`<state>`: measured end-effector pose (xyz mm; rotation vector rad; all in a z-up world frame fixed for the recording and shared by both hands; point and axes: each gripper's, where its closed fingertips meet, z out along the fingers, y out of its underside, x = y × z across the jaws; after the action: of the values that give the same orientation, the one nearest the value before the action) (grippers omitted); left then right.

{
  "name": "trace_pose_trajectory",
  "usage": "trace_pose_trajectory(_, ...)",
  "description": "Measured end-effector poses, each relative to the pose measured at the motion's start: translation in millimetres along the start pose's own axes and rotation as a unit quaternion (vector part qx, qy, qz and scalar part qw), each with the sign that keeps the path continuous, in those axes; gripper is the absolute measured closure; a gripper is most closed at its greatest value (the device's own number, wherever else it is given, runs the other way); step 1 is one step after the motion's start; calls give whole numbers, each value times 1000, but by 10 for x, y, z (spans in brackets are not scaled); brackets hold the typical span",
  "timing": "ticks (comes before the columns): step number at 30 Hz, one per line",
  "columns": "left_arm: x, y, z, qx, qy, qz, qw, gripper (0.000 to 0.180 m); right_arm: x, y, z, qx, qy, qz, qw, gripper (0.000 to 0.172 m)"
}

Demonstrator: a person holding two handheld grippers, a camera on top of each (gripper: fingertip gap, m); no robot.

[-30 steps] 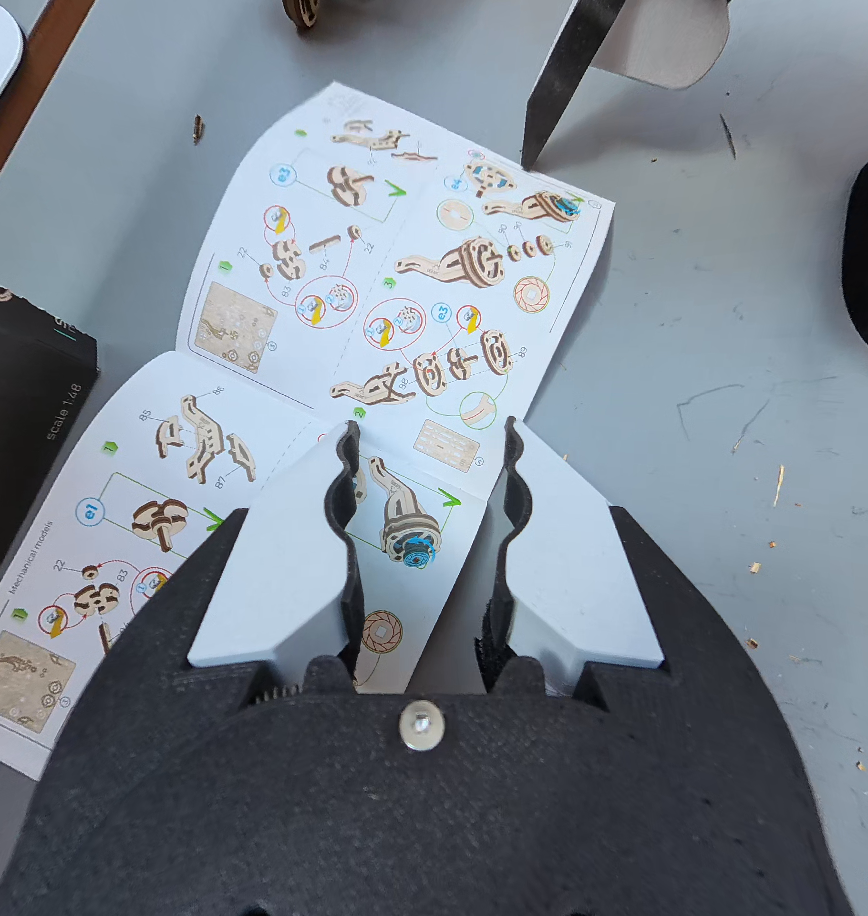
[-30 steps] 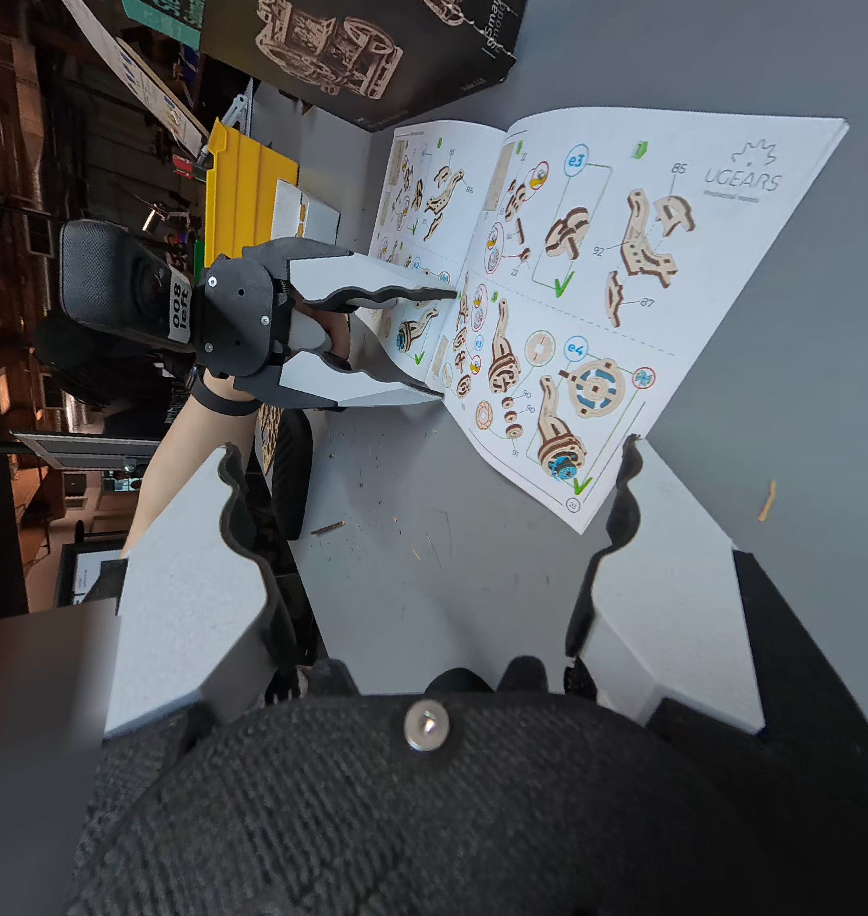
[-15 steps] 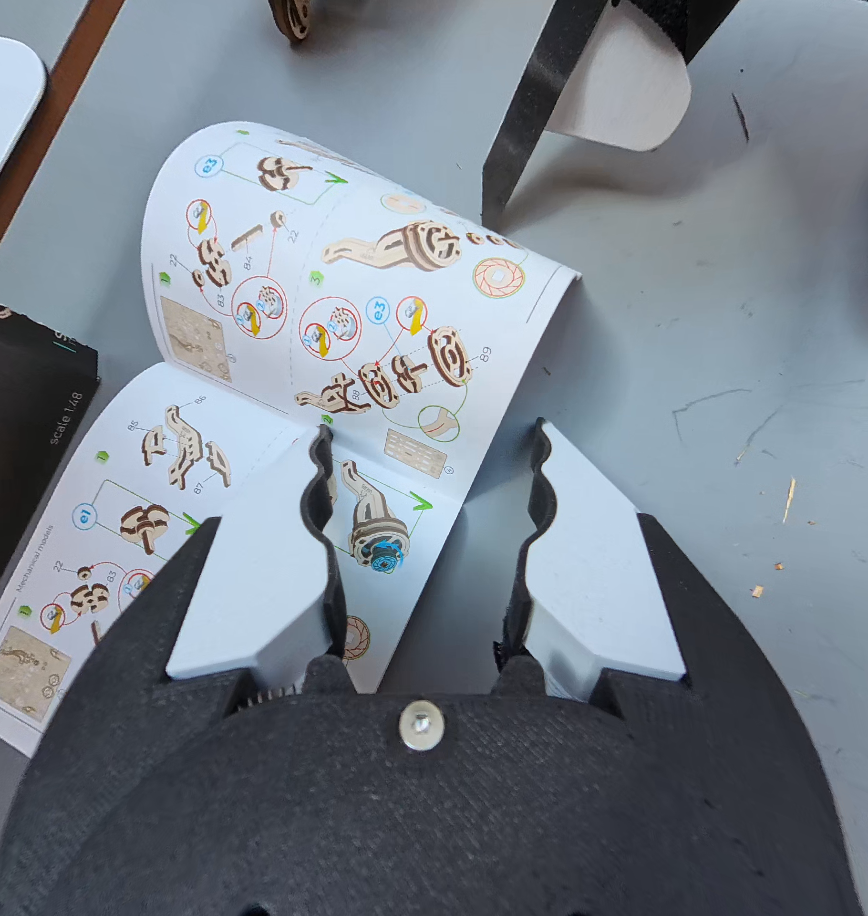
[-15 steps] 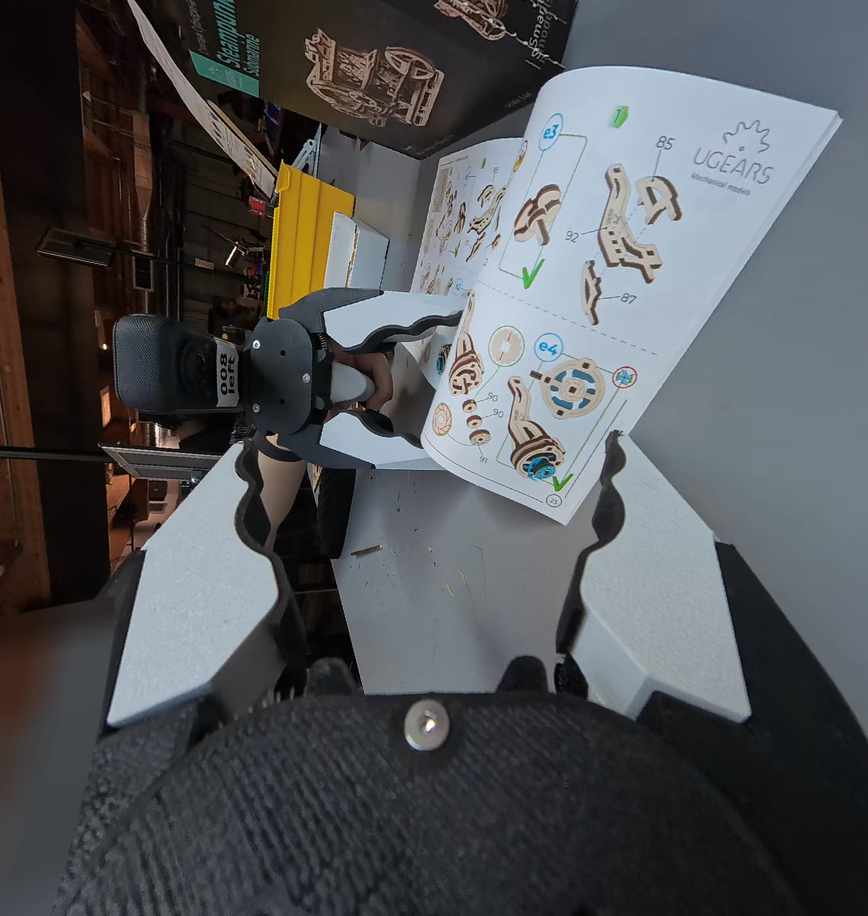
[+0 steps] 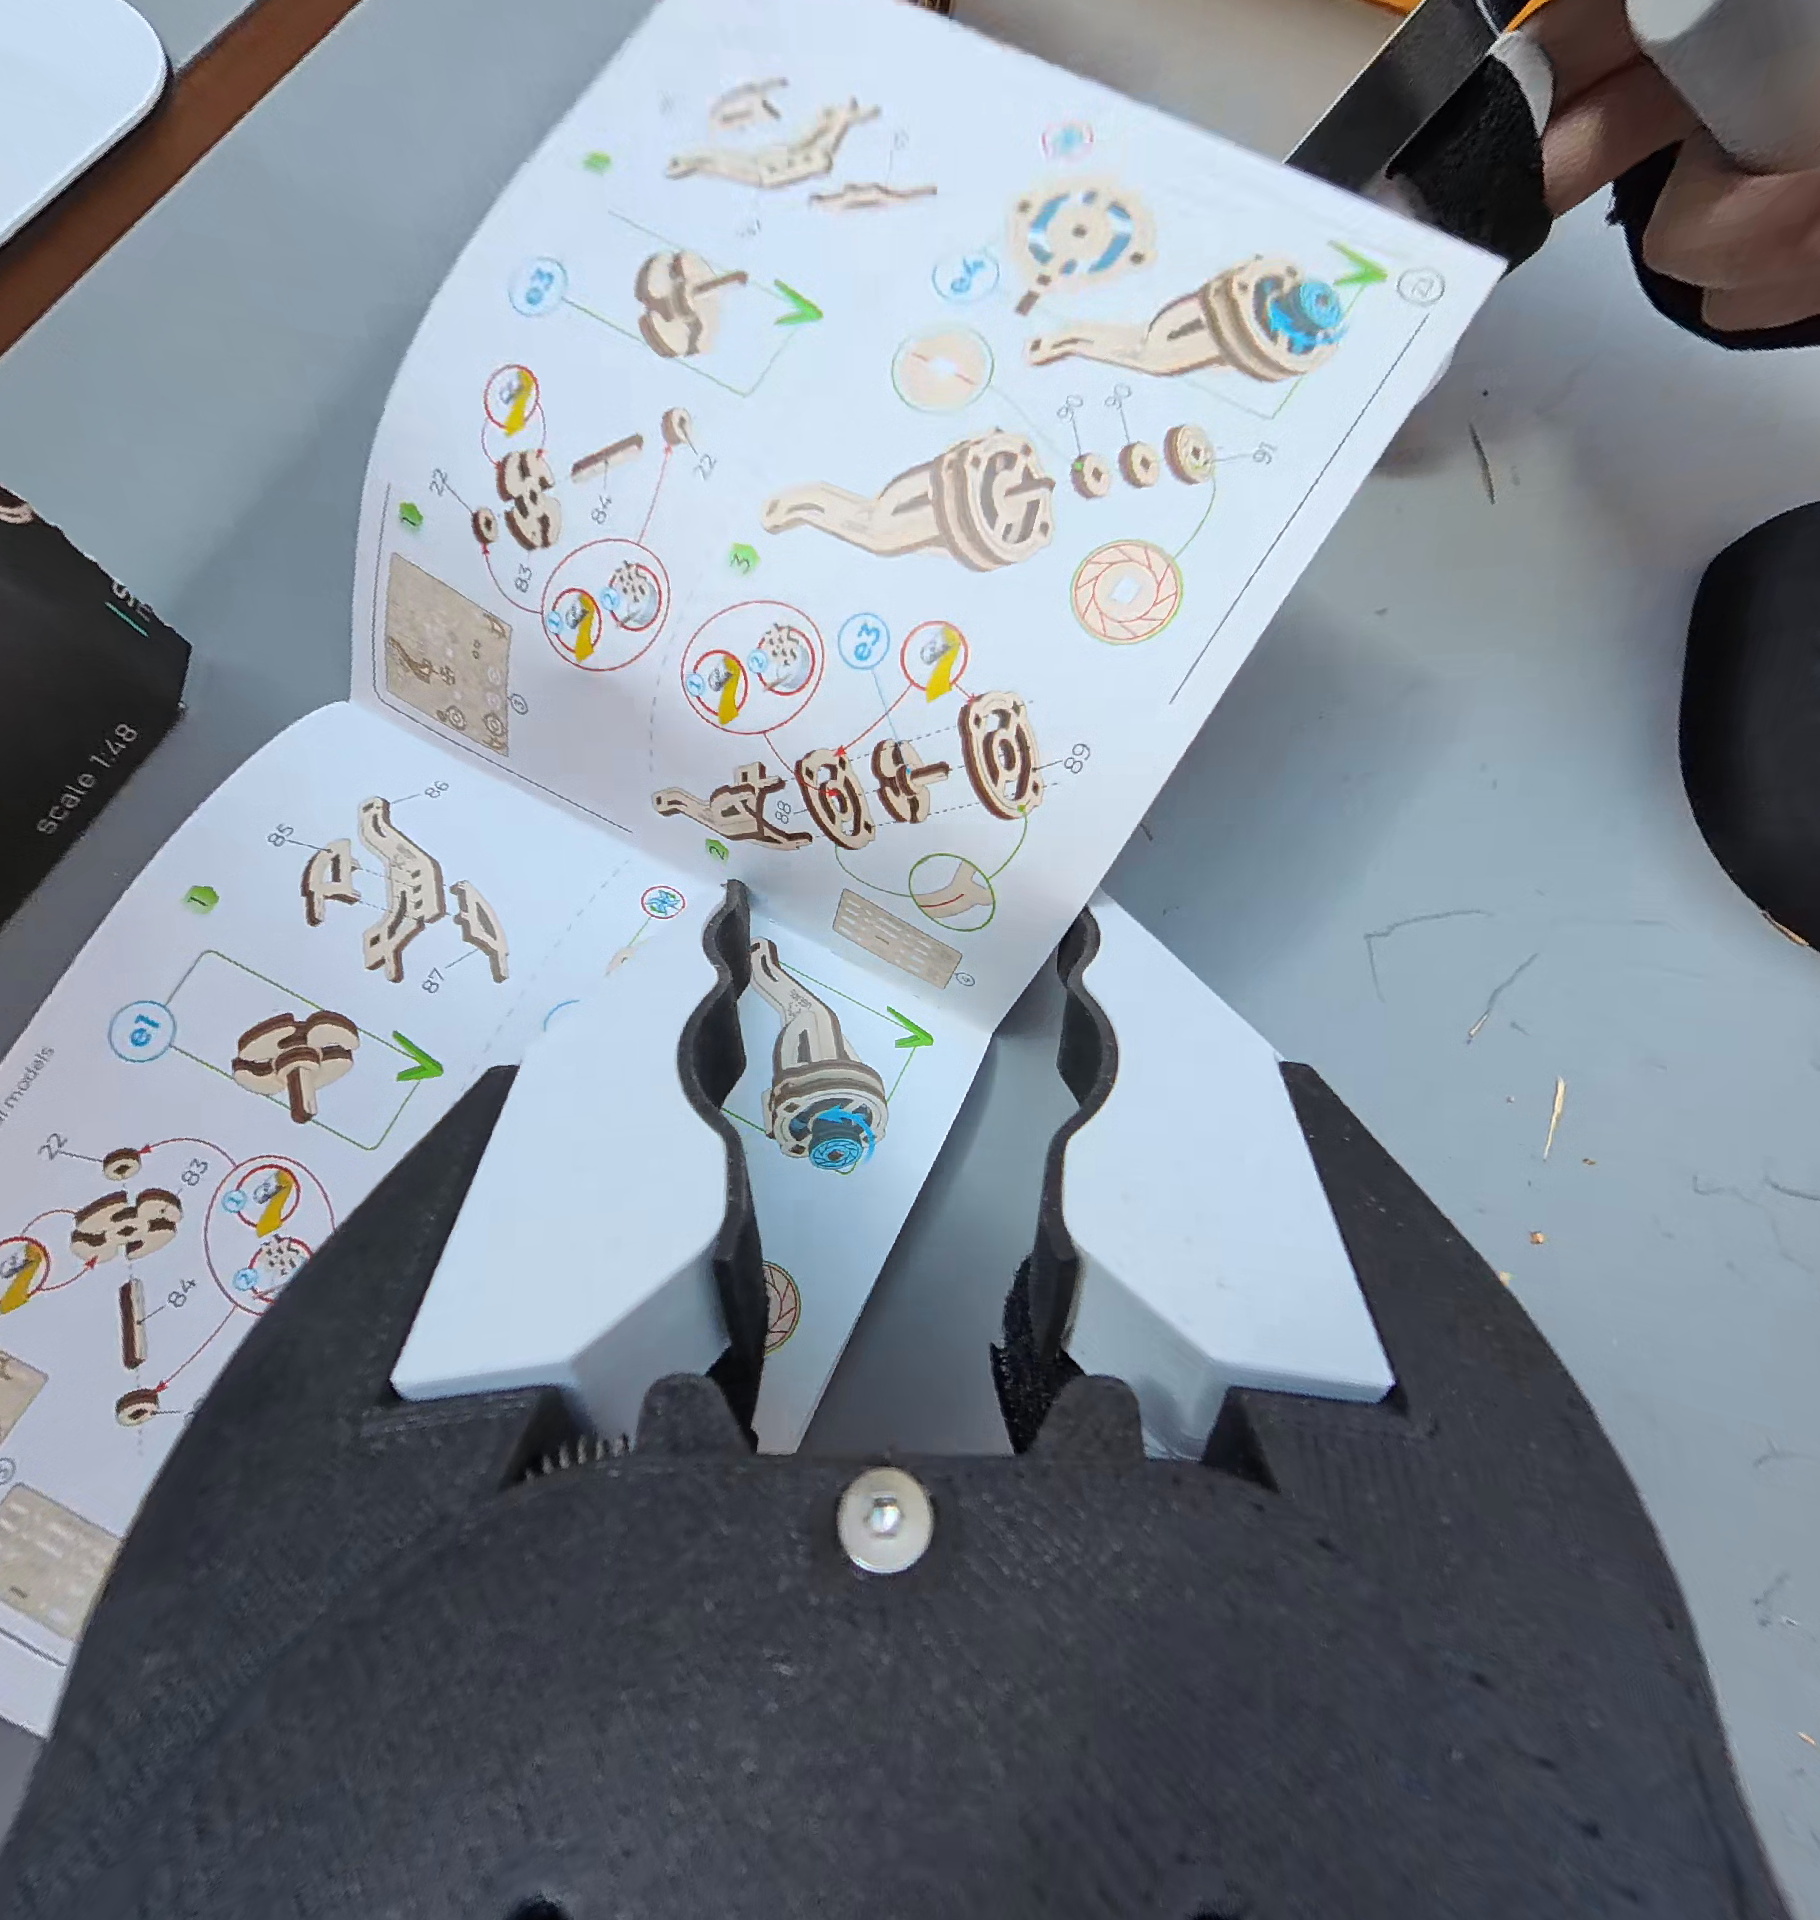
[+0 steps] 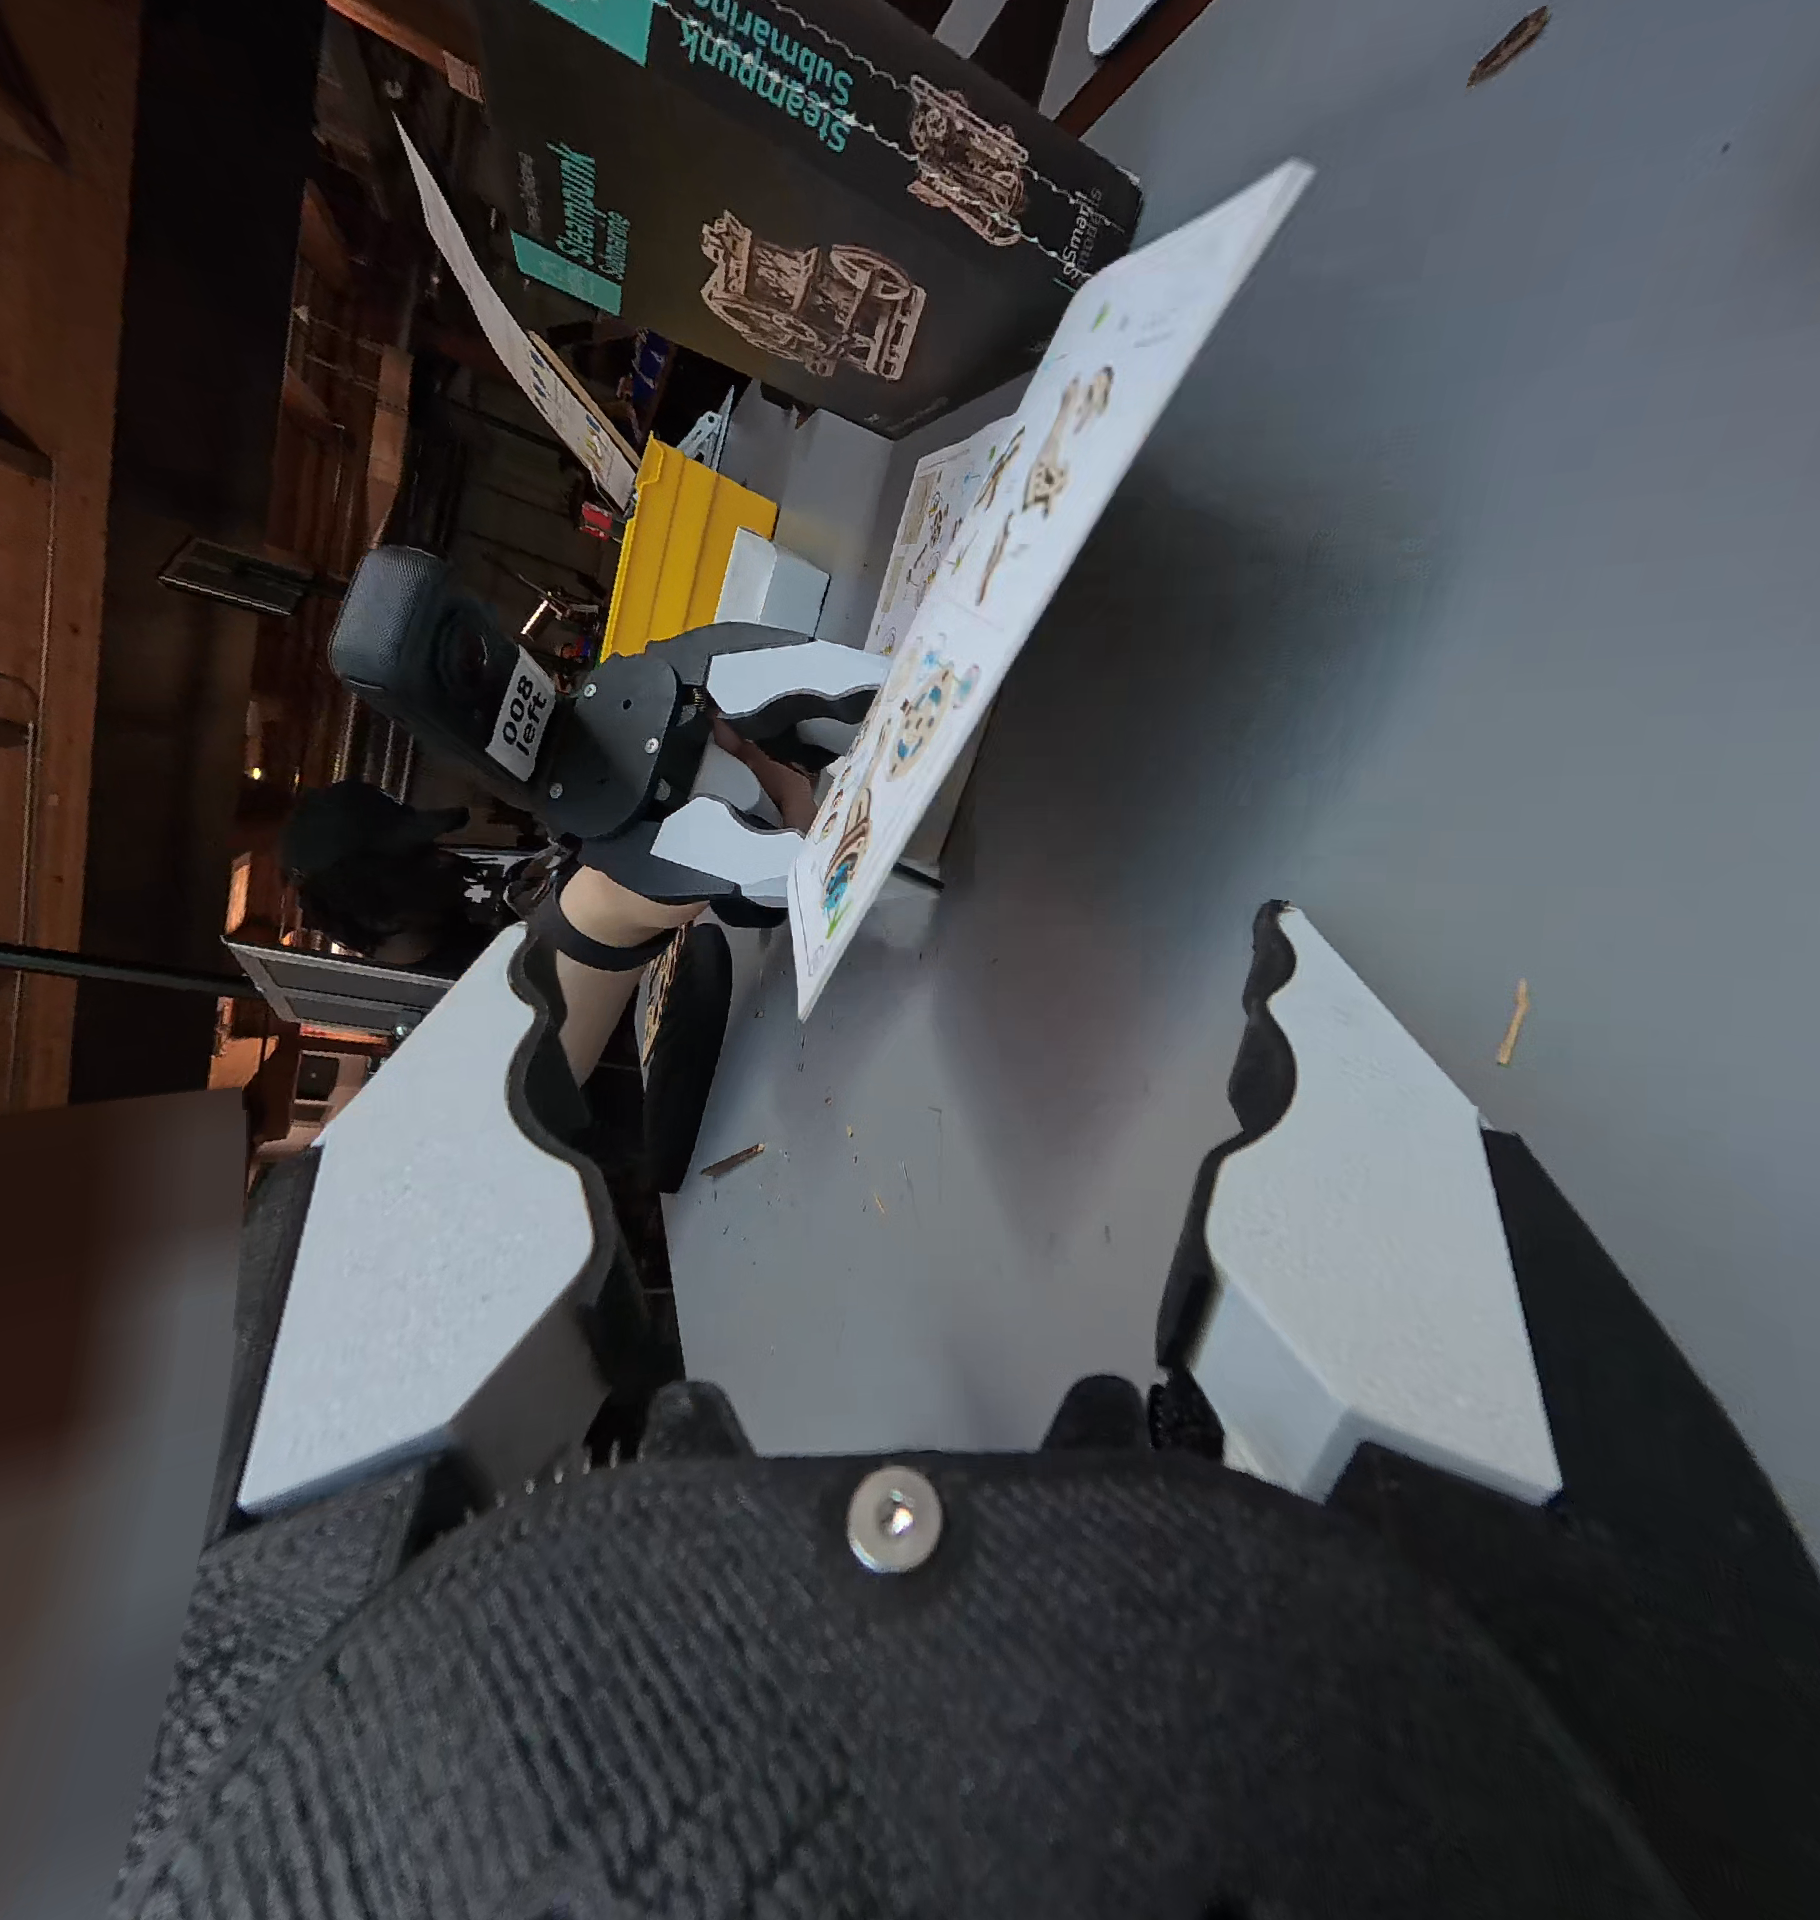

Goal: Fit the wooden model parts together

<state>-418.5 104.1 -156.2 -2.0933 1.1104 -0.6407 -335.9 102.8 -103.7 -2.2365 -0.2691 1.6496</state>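
The open instruction booklet (image 5: pixel 781 520) lies on the grey table (image 5: pixel 1508 935). Its right-hand page is raised and bent up. My left gripper (image 5: pixel 906 914) is open over the booklet's fold. The page's lower corner runs between its fingers and over the right fingertip, and the pads do not press on it. My right gripper (image 6: pixel 895 935) is wide open and empty above the bare table. The raised page (image 6: pixel 989 623) stands ahead of it, with the left gripper (image 6: pixel 781 769) behind the page. One right-gripper finger (image 5: pixel 1405 104) shows at the page's far corner. No wooden part is in either grasp.
The black kit box (image 6: pixel 833 187) stands beyond the booklet, and its corner shows in the left wrist view (image 5: pixel 44 727). A black padded object (image 5: pixel 1789 727) lies to the right. A yellow bin (image 6: pixel 677 540) sits farther back. Wood splinters (image 6: pixel 1512 1023) dot the table. The grippers' ends are close to 12 centimetres from one another.
The right-hand page, nearly flat a second ago, curled up and now stands raised. My left jaws widened, then narrowed again. My right gripper drew back from the page corner and narrowed slightly.
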Motion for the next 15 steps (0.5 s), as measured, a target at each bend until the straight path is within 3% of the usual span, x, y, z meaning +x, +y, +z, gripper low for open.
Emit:
trace_pose_trajectory(2,-1,4,6,-2,-7,11,1000,122,-10,2,19,4,-17,17,1000,48)
trace_pose_trajectory(5,0,4,5,-4,-5,10,1000,122,-61,45,120,-9,-57,50,997,81)
trace_pose_trajectory(8,3,14,-2,-7,-2,17,1000,121,-255,-15,160,-3,-150,82,985,139)
trace_pose_trajectory(9,7,19,-4,-12,-3,20,1000,120,-268,-20,165,-6,-161,89,983,148)
trace_pose_trajectory(12,50,40,-18,-27,0,29,999,117,-188,13,158,-10,-148,69,987,171)
trace_pose_trajectory(15,199,-23,-70,-21,36,0,999,110,-131,63,87,-10,-132,53,990,172)
